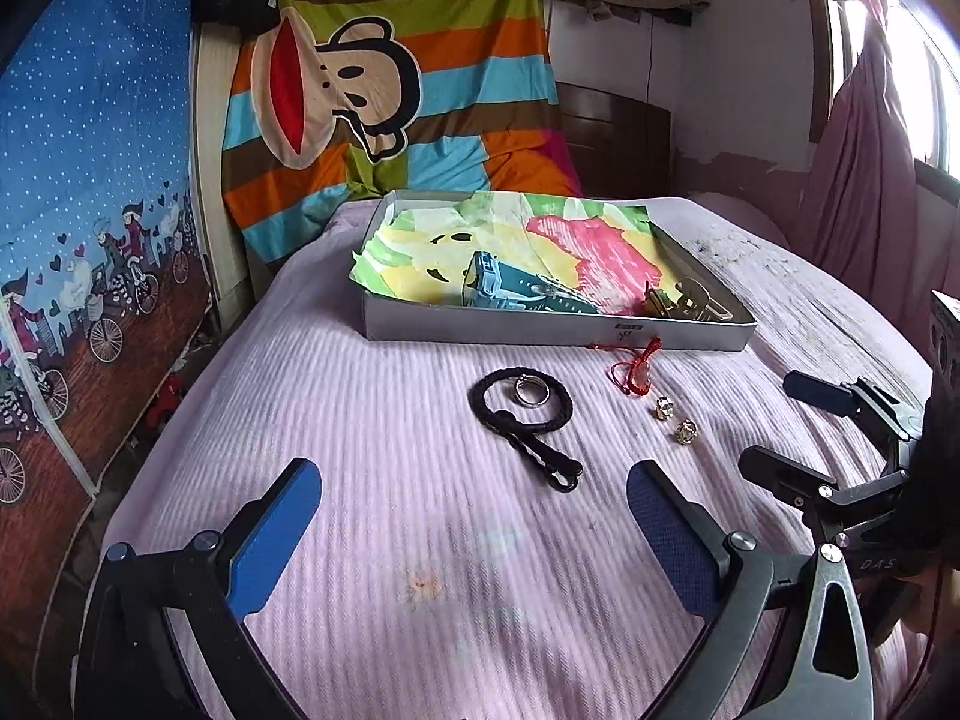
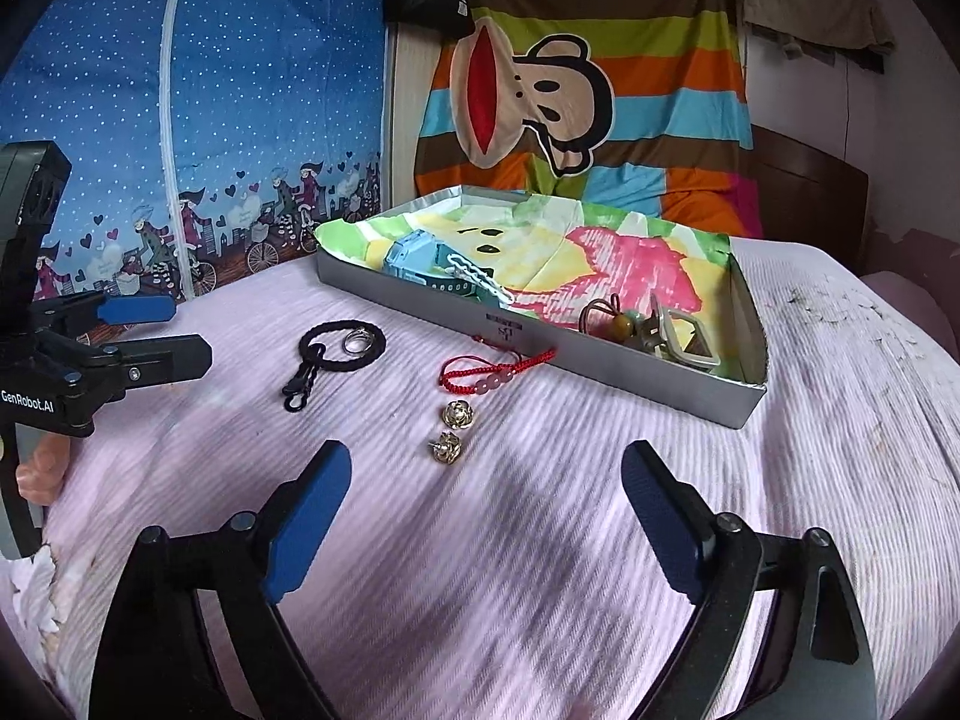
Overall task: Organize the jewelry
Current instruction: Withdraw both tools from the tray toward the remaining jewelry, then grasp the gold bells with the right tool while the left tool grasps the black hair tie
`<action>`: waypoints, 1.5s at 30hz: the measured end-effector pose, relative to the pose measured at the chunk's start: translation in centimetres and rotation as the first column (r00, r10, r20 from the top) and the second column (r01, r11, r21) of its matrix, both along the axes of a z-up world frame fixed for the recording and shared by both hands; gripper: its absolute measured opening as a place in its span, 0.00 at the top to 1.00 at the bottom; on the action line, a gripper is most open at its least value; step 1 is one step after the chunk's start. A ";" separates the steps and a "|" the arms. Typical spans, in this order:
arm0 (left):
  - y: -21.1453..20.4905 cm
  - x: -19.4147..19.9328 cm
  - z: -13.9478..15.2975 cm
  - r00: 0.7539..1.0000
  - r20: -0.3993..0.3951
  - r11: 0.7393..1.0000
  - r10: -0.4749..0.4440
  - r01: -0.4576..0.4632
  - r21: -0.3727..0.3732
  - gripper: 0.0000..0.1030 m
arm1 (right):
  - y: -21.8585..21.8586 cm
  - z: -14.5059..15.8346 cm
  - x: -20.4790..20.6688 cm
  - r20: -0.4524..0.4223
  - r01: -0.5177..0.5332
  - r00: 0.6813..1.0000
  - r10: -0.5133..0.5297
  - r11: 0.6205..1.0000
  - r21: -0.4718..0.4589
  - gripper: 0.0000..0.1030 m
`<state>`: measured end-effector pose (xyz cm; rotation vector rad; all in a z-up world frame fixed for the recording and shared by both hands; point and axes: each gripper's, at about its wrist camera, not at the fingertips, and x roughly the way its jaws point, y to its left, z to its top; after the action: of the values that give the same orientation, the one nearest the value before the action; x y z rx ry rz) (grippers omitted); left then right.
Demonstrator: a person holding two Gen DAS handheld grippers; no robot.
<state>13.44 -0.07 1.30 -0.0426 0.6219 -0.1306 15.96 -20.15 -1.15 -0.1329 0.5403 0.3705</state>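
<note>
Both the left gripper (image 1: 474,516) and right gripper (image 2: 486,504) gape wide, holding nothing. Before the tray (image 2: 600,360) lie a black cord (image 2: 342,348), red bracelet (image 2: 498,369) and two gold earrings (image 2: 453,432).

Illumination is daylight, entering from a window (image 1: 936,66) at far right in the left wrist view; the pane is overexposed to white, and the curtain (image 1: 864,138) beside it glows. The bedspread (image 1: 420,420) is evenly and softly lit. A diffuse shadow lies on it between the right gripper's fingers (image 2: 309,516). Both views show strong fisheye curvature with black vignetted corners. Streaky blur affects the bedspread weave throughout; near surfaces are least sharp.
</note>
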 end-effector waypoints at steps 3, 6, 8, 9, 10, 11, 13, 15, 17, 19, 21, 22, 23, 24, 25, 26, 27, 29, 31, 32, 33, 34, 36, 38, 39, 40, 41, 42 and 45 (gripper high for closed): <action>0.0 0.6 -0.4 1.000 -0.025 0.999 -0.009 0.008 -0.035 0.11 | 0.3 -0.3 0.6 -0.018 -0.019 1.000 0.019 1.000 0.008 0.27; -0.2 1.3 -0.9 0.999 -0.047 0.998 -0.027 0.024 -0.061 0.20 | 0.7 -0.7 1.1 -0.040 -0.046 0.998 0.046 0.999 0.013 0.40; -0.6 1.8 -1.2 0.997 -0.063 0.996 -0.052 0.047 -0.073 0.26 | 0.9 -1.0 1.5 -0.053 -0.063 0.997 0.064 0.998 0.015 0.48; -0.9 2.1 -1.4 0.996 -0.069 0.996 -0.063 0.058 -0.074 0.30 | 1.1 -1.1 1.7 -0.059 -0.069 0.996 0.070 0.997 0.015 0.52; -1.1 2.3 -1.5 0.995 -0.074 0.995 -0.072 0.067 -0.074 0.34 | 1.3 -1.2 1.8 -0.063 -0.076 0.995 0.077 0.997 0.015 0.54; -1.4 2.5 -1.6 0.993 -0.079 0.994 -0.084 0.078 -0.075 0.35 | 1.4 -1.3 1.9 -0.068 -0.085 0.994 0.086 0.996 0.016 0.57; -2.0 2.9 -1.9 0.991 -0.090 0.992 -0.104 0.097 -0.078 0.42 | 1.7 -1.4 2.2 -0.076 -0.099 0.992 0.100 0.995 0.016 0.61; -2.3 3.4 -2.1 0.987 -0.105 0.990 -0.119 0.110 -0.086 0.48 | 2.0 -1.7 2.5 -0.090 -0.112 0.990 0.113 0.994 0.017 0.62; -2.3 3.8 -2.6 0.984 -0.123 0.987 -0.132 0.120 -0.104 0.53 | 2.2 -2.1 2.9 -0.113 -0.122 0.986 0.124 0.992 0.022 0.64; -2.1 4.2 -3.2 0.981 -0.140 0.986 -0.133 0.117 -0.118 0.59 | 2.2 -2.6 3.3 -0.136 -0.122 0.983 0.125 0.992 0.027 0.66; -1.7 4.5 -3.6 0.981 -0.146 0.984 -0.129 0.108 -0.142 0.62 | 2.1 -2.9 3.6 -0.149 -0.121 0.981 0.126 0.992 0.041 0.67; -1.6 4.5 -3.7 0.981 -0.146 0.983 -0.126 0.104 -0.153 0.64 | 2.0 -3.0 3.7 -0.151 -0.119 0.981 0.125 0.992 0.051 0.67; -1.4 4.6 -3.9 0.982 -0.146 0.982 -0.123 0.099 -0.162 0.65 | 2.0 -3.1 3.7 -0.153 -0.115 0.981 0.123 0.992 0.059 0.69; -1.3 4.6 -4.0 0.982 -0.146 0.981 -0.122 0.097 -0.168 0.66 | 1.9 -3.2 3.9 -0.155 -0.112 0.980 0.121 0.992 0.065 0.71; -1.2 4.6 -4.1 0.982 -0.145 0.981 -0.120 0.095 -0.171 0.68 | 1.9 -3.2 4.0 -0.159 -0.109 0.980 0.119 0.991 0.072 0.71; -1.2 4.5 -4.1 0.983 -0.142 0.981 -0.117 0.092 -0.172 0.69 | 1.9 -3.3 4.1 -0.161 -0.107 0.980 0.118 0.991 0.077 0.72; -1.2 4.6 -4.2 0.984 -0.140 0.981 -0.113 0.089 -0.172 0.71 | 1.9 -3.3 4.3 -0.164 -0.105 0.979 0.117 0.991 0.079 0.73; -1.0 4.5 -4.3 0.986 -0.134 0.982 -0.102 0.078 -0.172 0.75 | 2.0 -3.5 4.5 -0.170 -0.102 0.979 0.115 0.992 0.078 0.74; -0.8 4.4 -4.4 0.988 -0.129 0.982 -0.089 0.066 -0.175 0.82 | 2.1 -3.7 4.6 -0.177 -0.101 0.978 0.113 0.992 0.077 0.74; -0.7 4.4 -4.5 0.989 -0.126 0.983 -0.083 0.061 -0.175 0.83 | 2.0 -3.8 4.7 -0.182 -0.100 0.977 0.114 0.992 0.081 0.74; -0.7 4.3 -4.6 0.989 -0.124 0.983 -0.078 0.055 -0.175 0.86 | 2.0 -4.0 4.8 -0.189 -0.101 0.975 0.116 0.991 0.086 0.74; -0.6 4.3 -4.6 0.990 -0.122 0.983 -0.076 0.054 -0.177 0.86 | 1.9 -4.1 5.0 -0.196 -0.102 0.973 0.119 0.990 0.094 0.74; -0.8 4.2 -4.6 0.990 -0.117 0.984 -0.074 0.054 -0.171 0.86 | 1.8 -4.4 5.1 -0.202 -0.101 0.972 0.120 0.990 0.101 0.74; -1.0 4.2 -4.6 0.990 -0.116 0.985 -0.075 0.055 -0.161 0.86 | 2.0 -4.4 5.0 -0.198 -0.099 0.973 0.116 0.991 0.093 0.75; -1.0 4.2 -4.6 0.990 -0.116 0.986 -0.075 0.056 -0.158 0.86 | 2.1 -4.4 5.0 -0.194 -0.096 0.975 0.112 0.992 0.087 0.76; -1.0 4.3 -4.6 0.990 -0.116 0.986 -0.075 0.057 -0.157 0.86 | 2.2 -4.4 4.9 -0.191 -0.096 0.975 0.110 0.992 0.083 0.77; -1.1 4.3 -4.6 0.990 -0.117 0.986 -0.076 0.057 -0.157 0.86 | 2.2 -4.4 4.9 -0.189 -0.096 0.976 0.110 0.992 0.082 0.81; -1.1 4.3 -4.6 0.990 -0.119 0.986 -0.078 0.059 -0.159 0.86 | 2.1 -4.4 4.9 -0.187 -0.097 0.976 0.111 0.992 0.083 0.84; -1.1 4.3 -4.6 0.988 -0.130 0.984 -0.086 0.064 -0.166 0.86 | 1.9 -4.3 4.9 -0.185 -0.102 0.976 0.118 0.990 0.094 0.88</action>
<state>17.76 -1.16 -3.35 -0.1860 0.7490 -0.2524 20.82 -18.24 -5.47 -0.0462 0.7066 0.5164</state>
